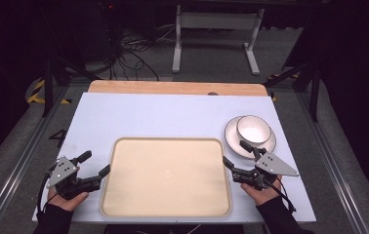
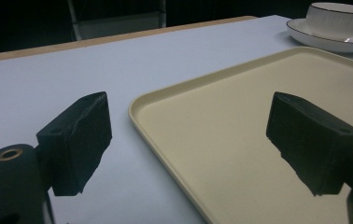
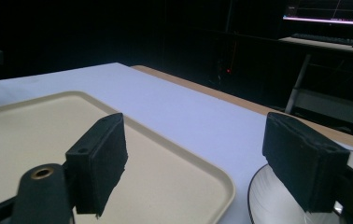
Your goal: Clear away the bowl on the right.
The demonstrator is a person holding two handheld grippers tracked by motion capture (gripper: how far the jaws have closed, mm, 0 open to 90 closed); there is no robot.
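Observation:
A wide beige tray (image 1: pixel 168 175) lies empty in the middle of the white table top. To its right a white bowl (image 1: pixel 254 129) stands on a white saucer (image 1: pixel 232 141). My left gripper (image 1: pixel 94 164) is open at the tray's left edge. In the left gripper view one jaw is over the white top and the other over the tray (image 2: pixel 240 130), with the bowl (image 2: pixel 338 18) far off. My right gripper (image 1: pixel 236 153) is open by the tray's far right corner, just in front of the saucer. In the right gripper view its jaws stand over the tray (image 3: pixel 34 126) and the saucer (image 3: pixel 272 200), with nothing between them.
The white top (image 1: pixel 173 114) ends in a wooden strip (image 1: pixel 173 87) at the far edge. Beyond it a white metal stand (image 1: pixel 216 22) and loose cables (image 1: pixel 133 53) are on the floor. Aluminium rails run along both sides of the table.

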